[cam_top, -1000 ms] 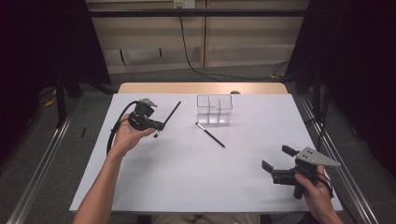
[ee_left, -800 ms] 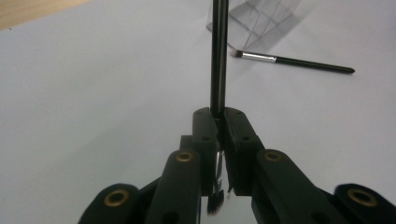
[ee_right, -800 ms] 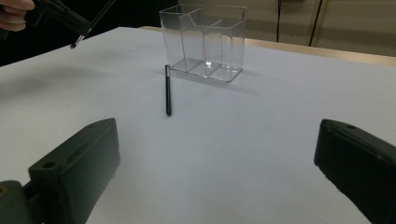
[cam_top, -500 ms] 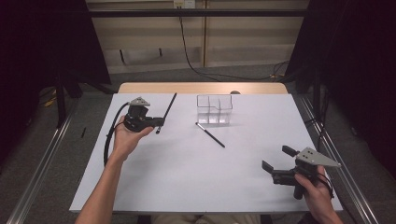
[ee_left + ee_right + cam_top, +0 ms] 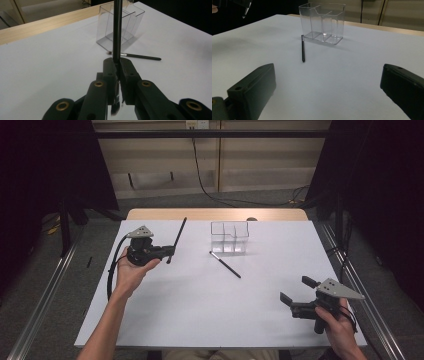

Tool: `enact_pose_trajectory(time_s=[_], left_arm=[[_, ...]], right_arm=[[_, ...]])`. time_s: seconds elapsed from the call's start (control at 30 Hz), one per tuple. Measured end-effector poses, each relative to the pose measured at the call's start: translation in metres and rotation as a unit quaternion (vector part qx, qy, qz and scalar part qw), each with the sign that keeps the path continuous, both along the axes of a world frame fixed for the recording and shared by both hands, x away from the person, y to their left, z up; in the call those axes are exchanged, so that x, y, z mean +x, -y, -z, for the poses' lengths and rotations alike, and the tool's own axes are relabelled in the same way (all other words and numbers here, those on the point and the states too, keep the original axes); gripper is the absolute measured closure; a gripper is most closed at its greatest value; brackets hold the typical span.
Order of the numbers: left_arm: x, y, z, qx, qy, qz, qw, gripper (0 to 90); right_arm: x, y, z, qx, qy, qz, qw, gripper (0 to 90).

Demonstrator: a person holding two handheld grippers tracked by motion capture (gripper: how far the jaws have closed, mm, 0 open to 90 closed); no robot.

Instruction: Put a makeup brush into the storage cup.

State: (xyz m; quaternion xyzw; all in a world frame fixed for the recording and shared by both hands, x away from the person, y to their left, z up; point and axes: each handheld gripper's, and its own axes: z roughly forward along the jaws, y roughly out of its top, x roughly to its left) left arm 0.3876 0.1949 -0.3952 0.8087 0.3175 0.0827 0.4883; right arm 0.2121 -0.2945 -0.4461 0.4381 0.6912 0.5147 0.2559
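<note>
Left gripper view: brush [image 5: 117, 30] upright between clamped left tongs [image 5: 117, 68].

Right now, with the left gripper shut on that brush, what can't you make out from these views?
- Held brush: its upper end is cut off by the top edge of the left gripper view; its bristles blur between the left gripper jaws.
- Second brush: too small in the high view to read its tip.
- Clear organizer: its transparent dividers make the compartment count uncertain.

Two brushes [image 5: 176, 238] [image 5: 225, 264] — one clear organizer [image 5: 229, 236]
</note>
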Motion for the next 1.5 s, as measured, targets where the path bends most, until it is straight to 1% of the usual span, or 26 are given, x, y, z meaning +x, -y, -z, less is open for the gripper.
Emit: enact_pose_trajectory(time_s=[0.03,0.07,0.13,0.17,0.37,0.4,0.43,0.47,0.5,0.53,0.57,0.67,0.7,0.73,0.77,0.8,0.83,0.9,0.93,1.03,1.07,1.1,1.13,1.2,1.4,1.5], left_arm=[[0.0,0.0,0.0,0.0,0.0,0.0,1.0,84.0],[-0.006,0.0,-0.002,0.002,0.017,0.003,0.9998,84.0],[-0.009,0.001,-0.003,-0.001,0.02,0.008,0.9998,84.0],[-0.014,0.002,-0.005,-0.006,0.024,0.016,0.9996,84.0],[-0.021,0.004,-0.001,-0.022,0.023,0.024,0.9992,84.0],[-0.023,0.006,0.004,-0.032,0.019,0.024,0.999,84.0],[-0.022,0.009,0.005,-0.021,0.015,0.03,0.9992,84.0],[-0.022,0.009,0.005,-0.021,0.015,0.03,0.9992,84.0],[-0.023,0.011,0.005,-0.014,0.018,0.029,0.9993,84.0],[-0.023,0.011,0.003,-0.022,0.019,0.032,0.9991,84.0],[-0.026,0.01,-0.001,-0.027,0.027,0.034,0.9987,84.0],[-0.028,0.007,-0.004,-0.029,0.024,0.042,0.9984,84.0],[-0.031,0.006,-0.004,-0.026,0.022,0.05,0.9982,84.0],[-0.031,0.006,-0.004,-0.026,0.022,0.05,0.9982,84.0],[-0.035,0.01,-0.003,-0.03,0.018,0.061,0.9975,84.0],[-0.037,0.013,-0.003,-0.027,0.016,0.071,0.997,84.0],[-0.037,0.013,-0.003,-0.027,0.016,0.071,0.997,83.9],[-0.041,0.022,-0.002,-0.022,0.015,0.088,0.9958,84.0],[-0.042,0.028,-0.002,-0.023,0.012,0.1,0.9946,83.9],[-0.044,0.031,-0.004,-0.022,0.01,0.105,0.9942,84.0],[-0.046,0.033,-0.006,-0.027,0.004,0.113,0.9932,84.0],[-0.046,0.033,-0.006,-0.027,0.004,0.113,0.9932,84.0],[-0.049,0.036,-0.006,-0.02,0.003,0.118,0.9929,84.0],[-0.05,0.037,-0.006,-0.017,0.004,0.119,0.9927,84.0],[-0.056,0.046,-0.004,-0.003,-0.006,0.132,0.9912,84.0],[-0.061,0.054,-0.003,0.009,-0.011,0.146,0.9892,84.0]], right_arm=[[0.0,0.0,0.0,0.0,0.0,0.0,1.0,0.0],[0.0,0.0,0.0,0.0,0.0,0.001,1.0,0.0],[0.001,0.001,0.0,-0.001,0.001,0.001,1.0,0.0],[0.0,0.001,0.0,0.0,0.001,0.002,1.0,0.0],[0.0,-0.001,0.0,-0.002,0.001,0.0,1.0,0.0],[0.0,-0.001,0.0,-0.001,0.001,0.0,1.0,0.0],[0.0,-0.001,0.0,-0.001,-0.001,0.0,1.0,0.0],[0.0,-0.001,0.0,-0.001,-0.001,0.002,1.0,0.0],[0.0,-0.001,0.0,-0.001,-0.001,0.002,1.0,0.0],[0.0,-0.001,0.0,-0.002,-0.001,0.0,1.0,0.0],[0.0,0.0,0.0,0.0,-0.001,0.001,1.0,0.0],[-0.001,0.0,-0.001,-0.001,0.002,-0.002,1.0,0.0],[-0.002,0.0,-0.001,0.001,0.003,-0.001,1.0,0.0],[-0.003,0.001,-0.001,0.0,0.004,-0.004,1.0,0.0],[-0.003,0.001,-0.001,0.0,0.004,-0.004,1.0,0.0],[-0.003,0.001,-0.001,0.0,0.004,-0.005,1.0,0.0],[-0.003,0.001,-0.001,0.0,0.004,-0.005,1.0,0.0],[-0.002,0.001,-0.001,0.001,0.005,-0.006,1.0,0.0],[-0.002,0.001,-0.001,0.003,0.005,-0.007,1.0,0.0],[-0.002,0.001,-0.001,0.003,0.004,-0.008,1.0,0.0],[-0.001,0.0,-0.001,0.003,0.004,-0.01,0.9999,0.0],[0.0,0.0,-0.001,0.002,0.004,-0.011,0.9999,0.0],[0.0,-0.001,-0.001,0.002,0.003,-0.011,0.9999,0.0],[0.001,-0.002,-0.001,0.001,0.003,-0.015,0.9999,0.0],[0.004,-0.004,-0.001,0.002,0.002,-0.019,0.9998,0.0],[0.006,-0.005,-0.001,0.001,0.002,-0.021,0.9998,0.0]])
